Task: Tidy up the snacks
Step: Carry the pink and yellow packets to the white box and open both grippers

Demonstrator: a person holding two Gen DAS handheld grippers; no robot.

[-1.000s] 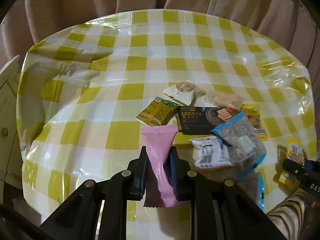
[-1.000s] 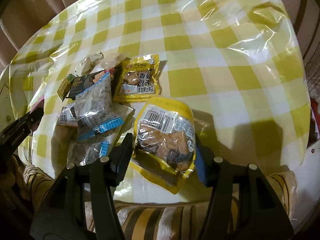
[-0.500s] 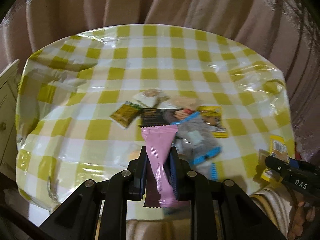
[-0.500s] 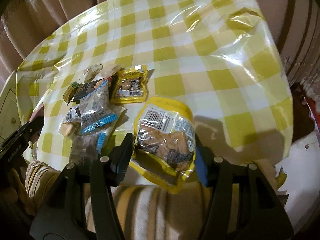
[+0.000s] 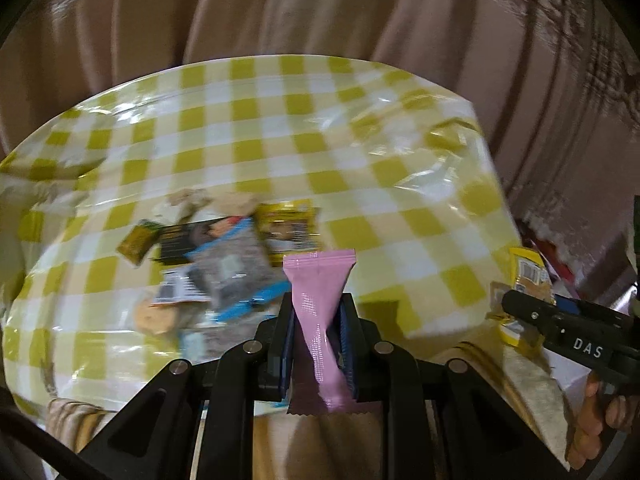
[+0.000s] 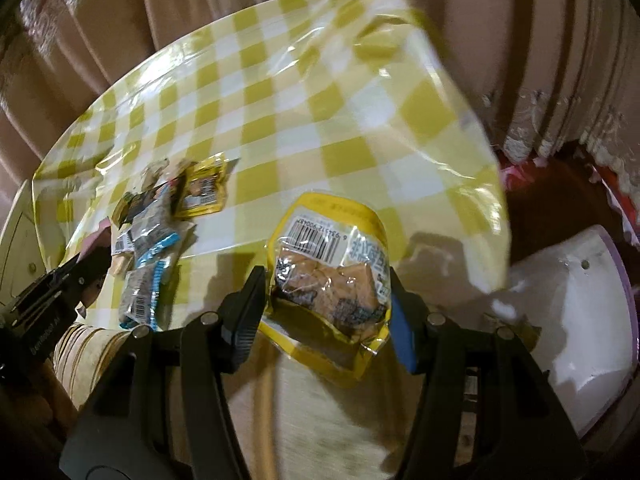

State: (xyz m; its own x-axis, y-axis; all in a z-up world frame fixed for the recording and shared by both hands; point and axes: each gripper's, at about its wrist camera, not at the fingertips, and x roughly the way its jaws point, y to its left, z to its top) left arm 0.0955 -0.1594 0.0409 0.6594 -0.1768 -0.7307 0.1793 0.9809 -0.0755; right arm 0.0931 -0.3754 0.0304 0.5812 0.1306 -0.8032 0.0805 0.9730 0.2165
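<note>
- The left gripper pinches the pink sachet upright by its middle, past the table's near edge.
- The right gripper clamps the wide yellow packet across its width, likely sorting it away from the snack pile near the table's left edge.

We take this for a room in a home: a round worktop under a yellow-and-white checked cloth with a clear plastic cover, heavy pinkish-brown curtains hanging close behind it, a heap of snack packets lying loose, and a cream-painted cabinet beside it.
</note>
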